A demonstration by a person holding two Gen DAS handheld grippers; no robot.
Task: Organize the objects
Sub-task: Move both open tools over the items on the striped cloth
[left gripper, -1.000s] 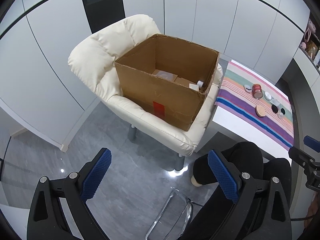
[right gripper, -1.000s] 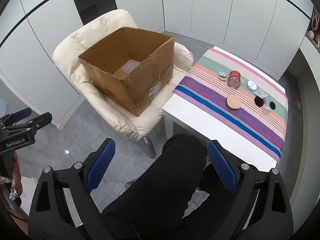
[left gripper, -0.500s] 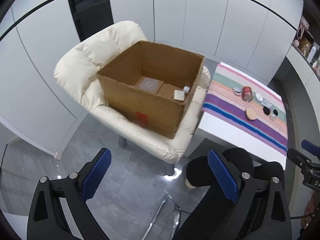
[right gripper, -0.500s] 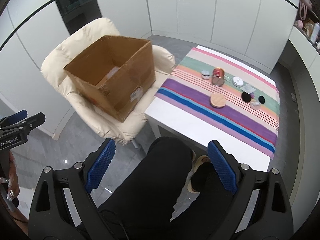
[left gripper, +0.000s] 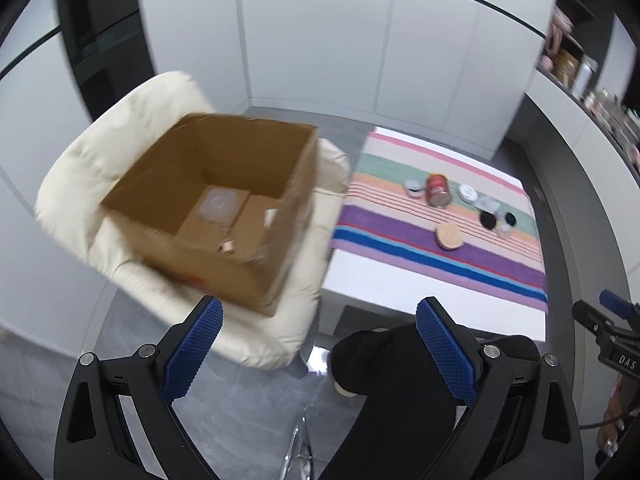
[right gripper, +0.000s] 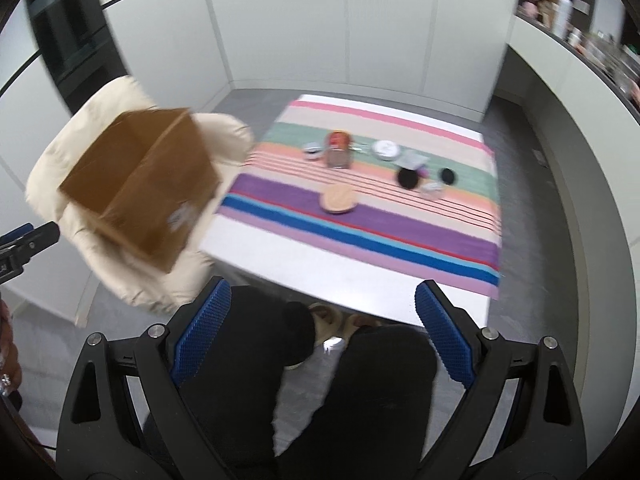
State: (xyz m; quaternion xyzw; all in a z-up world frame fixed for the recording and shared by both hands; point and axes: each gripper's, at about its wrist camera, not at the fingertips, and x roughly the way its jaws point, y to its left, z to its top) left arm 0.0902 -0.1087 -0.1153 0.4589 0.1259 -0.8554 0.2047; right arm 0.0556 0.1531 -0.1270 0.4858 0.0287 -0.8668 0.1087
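Ahead of the empty, spread right gripper (right gripper: 322,334): table (right gripper: 320,268) items, red can (right gripper: 339,149) central; box (right gripper: 140,184) far left.

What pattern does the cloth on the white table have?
The cloth has multicoloured horizontal stripes: pink, beige, green, orange, purple, blue. It shows best in the right wrist view.

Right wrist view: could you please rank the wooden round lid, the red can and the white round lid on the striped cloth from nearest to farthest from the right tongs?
1. Wooden round lid, on the purple stripe, nearest the open right tongs.
2. Red can, lying behind it on the green stripe.
3. White round lid, farther right on the green stripe; close to the can's range, but slightly beyond it.
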